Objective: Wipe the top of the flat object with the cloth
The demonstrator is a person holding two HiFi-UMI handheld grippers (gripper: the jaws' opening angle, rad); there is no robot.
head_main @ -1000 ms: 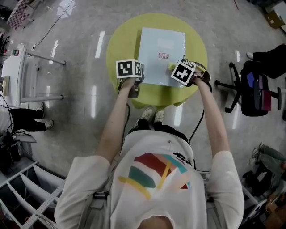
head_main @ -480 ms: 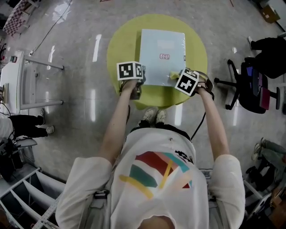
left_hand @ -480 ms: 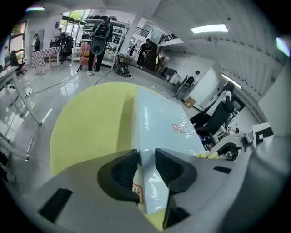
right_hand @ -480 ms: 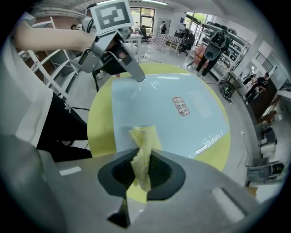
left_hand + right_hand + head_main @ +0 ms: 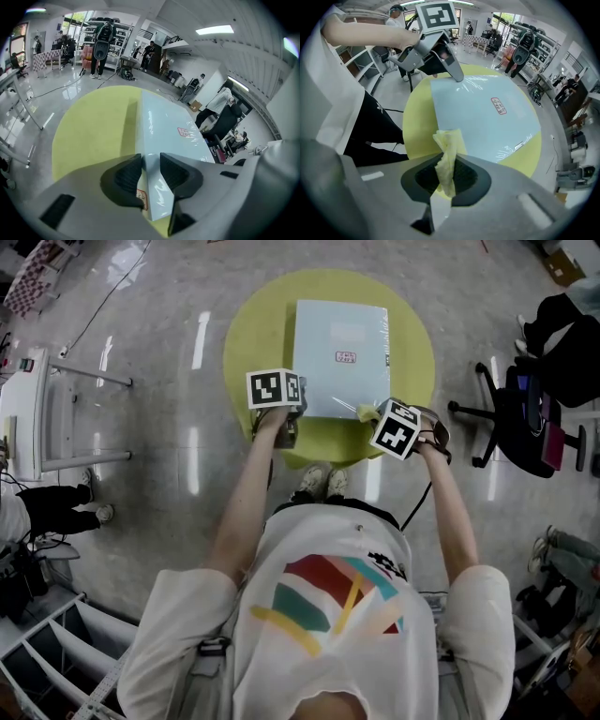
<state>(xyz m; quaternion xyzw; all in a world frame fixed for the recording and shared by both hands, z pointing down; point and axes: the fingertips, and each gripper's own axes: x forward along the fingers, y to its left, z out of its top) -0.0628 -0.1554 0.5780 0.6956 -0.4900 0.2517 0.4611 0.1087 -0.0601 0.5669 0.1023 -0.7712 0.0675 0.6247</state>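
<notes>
A pale blue flat object (image 5: pixel 339 352) wrapped in clear film lies on a round yellow-green table (image 5: pixel 253 343). My left gripper (image 5: pixel 291 409) is shut on its near-left corner; in the left gripper view the jaws (image 5: pixel 150 161) pinch the thin edge of the flat object (image 5: pixel 164 122). My right gripper (image 5: pixel 375 416) is shut on a crumpled yellow cloth (image 5: pixel 366 412) at the object's near-right corner. In the right gripper view the cloth (image 5: pixel 447 150) sticks up between the jaws (image 5: pixel 449 164), at the near edge of the flat object (image 5: pixel 487 117), and the left gripper (image 5: pixel 457 77) shows at the far corner.
A black office chair (image 5: pixel 534 427) stands to the right of the table. A white stand (image 5: pixel 37 399) is at the left, white shelving (image 5: pixel 56 643) at the lower left. My feet (image 5: pixel 319 482) are by the table's near rim. People stand far off by racks (image 5: pixel 103 37).
My right gripper has slid with the cloth across the object toward me, from mid right down to its near-right corner. The left gripper has kept its hold and place.
</notes>
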